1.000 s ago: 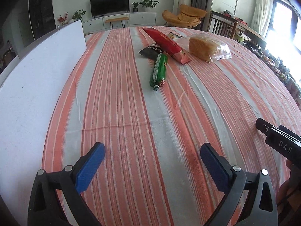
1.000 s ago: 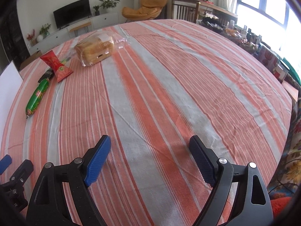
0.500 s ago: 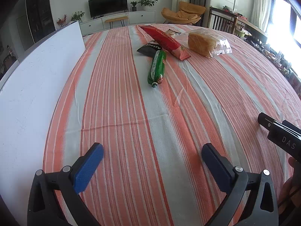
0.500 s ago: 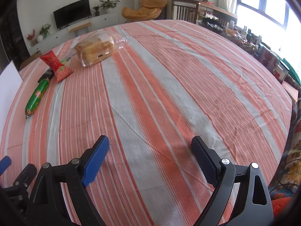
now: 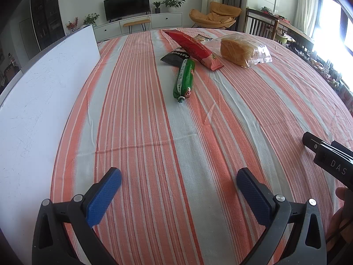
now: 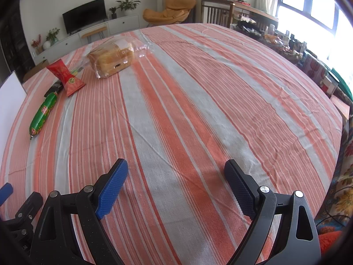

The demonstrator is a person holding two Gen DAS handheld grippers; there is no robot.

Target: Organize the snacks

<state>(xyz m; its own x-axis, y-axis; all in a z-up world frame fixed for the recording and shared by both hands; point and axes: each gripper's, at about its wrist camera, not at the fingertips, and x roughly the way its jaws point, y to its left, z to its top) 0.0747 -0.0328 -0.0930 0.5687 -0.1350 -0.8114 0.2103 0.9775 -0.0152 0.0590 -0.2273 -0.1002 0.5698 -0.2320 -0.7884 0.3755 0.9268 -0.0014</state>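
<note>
Snacks are lying grouped in the upper middle of the left wrist view on the orange-and-grey striped tablecloth (image 5: pixel 136 119): a green sausage-shaped tube pack (image 5: pixel 184 78) is pointing down the frame, a black crinkled pouch (image 5: pixel 174 57) is sitting just above it with a long red foil bag (image 5: pixel 193 48) overlapping its right side, and a clear-bagged bread loaf (image 5: pixel 240 49) is resting to the right. A white flat board (image 5: pixel 42 92) is filling the left edge. The left gripper (image 5: pixel 178 184) and the right gripper (image 6: pixel 176 176) are each hanging at the bottom of their own view with jaws spread wide around nothing
</note>
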